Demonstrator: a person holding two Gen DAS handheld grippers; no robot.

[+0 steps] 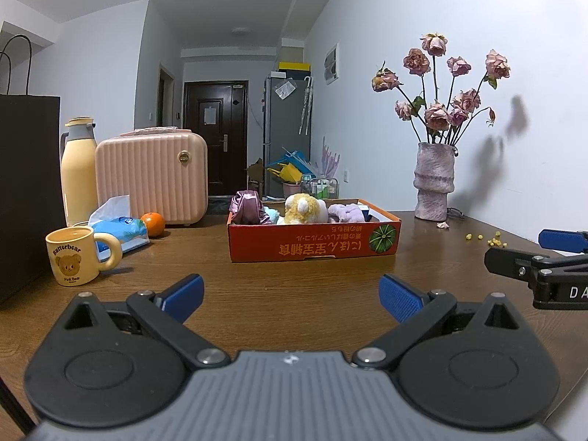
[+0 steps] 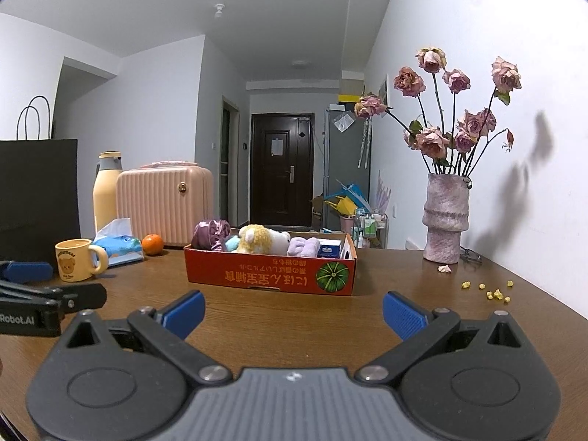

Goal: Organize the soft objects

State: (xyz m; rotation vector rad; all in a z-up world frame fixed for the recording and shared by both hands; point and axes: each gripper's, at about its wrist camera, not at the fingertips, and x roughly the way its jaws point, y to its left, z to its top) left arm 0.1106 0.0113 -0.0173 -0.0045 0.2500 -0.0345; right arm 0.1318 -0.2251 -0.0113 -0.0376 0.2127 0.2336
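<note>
A: From the left wrist view, what sits closest?

B: The left hand-held gripper, level and low over the brown tabletop, its two blue pads spread wide with nothing between them. It points straight at the red cardboard box.

A: What's in the box?

B: Four soft things: a shiny purple bundle, a small teal piece, a yellow-and-white plush toy, a lilac plush. A small blue carton stands at the box's right end.

A: Around the box?

B: Left of it, one orange, one tissue pack, one bear mug, one pink case. Right of it, one vase of dried roses.

A: And the right wrist view?

B: The right hand-held gripper is likewise level, jaws wide apart and empty, facing the box across bare wood. The plush toy lies mid-box. Yellow crumbs are scattered right of the box, below the vase. Nothing stands between either gripper and the box.
</note>
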